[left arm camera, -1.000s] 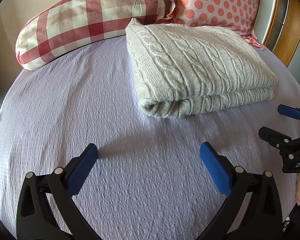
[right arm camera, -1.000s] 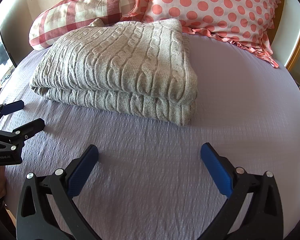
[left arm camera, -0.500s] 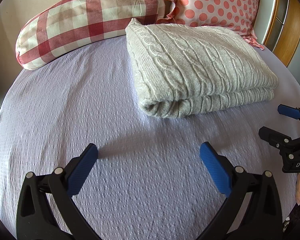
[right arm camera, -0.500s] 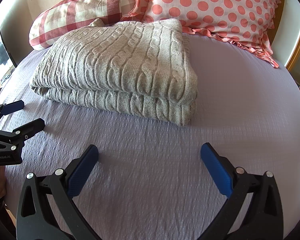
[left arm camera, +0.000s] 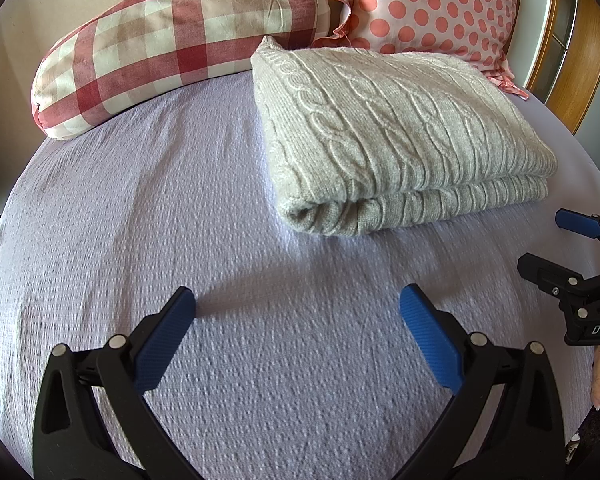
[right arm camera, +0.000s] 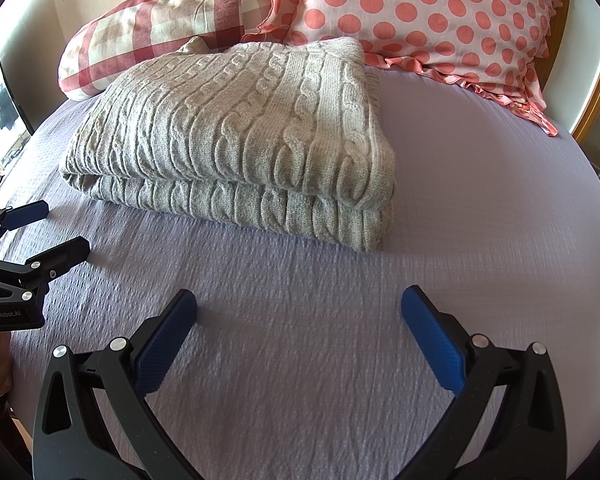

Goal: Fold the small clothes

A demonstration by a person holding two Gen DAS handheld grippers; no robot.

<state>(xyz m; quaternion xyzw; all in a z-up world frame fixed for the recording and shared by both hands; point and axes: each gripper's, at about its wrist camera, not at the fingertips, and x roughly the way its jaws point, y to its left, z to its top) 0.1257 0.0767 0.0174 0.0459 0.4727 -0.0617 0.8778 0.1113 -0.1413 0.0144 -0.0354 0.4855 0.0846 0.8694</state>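
A grey cable-knit sweater (left arm camera: 396, 136) lies folded into a thick rectangle on the lilac bed cover (left arm camera: 180, 208); it also shows in the right wrist view (right arm camera: 244, 140). My left gripper (left arm camera: 298, 312) is open and empty, low over the cover in front of the sweater's left corner. My right gripper (right arm camera: 299, 312) is open and empty, in front of the sweater's right part. Each gripper shows at the edge of the other's view: the right gripper (left arm camera: 548, 240) and the left gripper (right arm camera: 56, 232), both with jaws apart.
A red-checked bolster pillow (left arm camera: 180, 40) and a pink polka-dot pillow (left arm camera: 432, 4) lie against the wall behind the sweater. A wooden frame (left arm camera: 576, 60) stands at the right. The bed's left edge drops off near a window (right arm camera: 4, 120).
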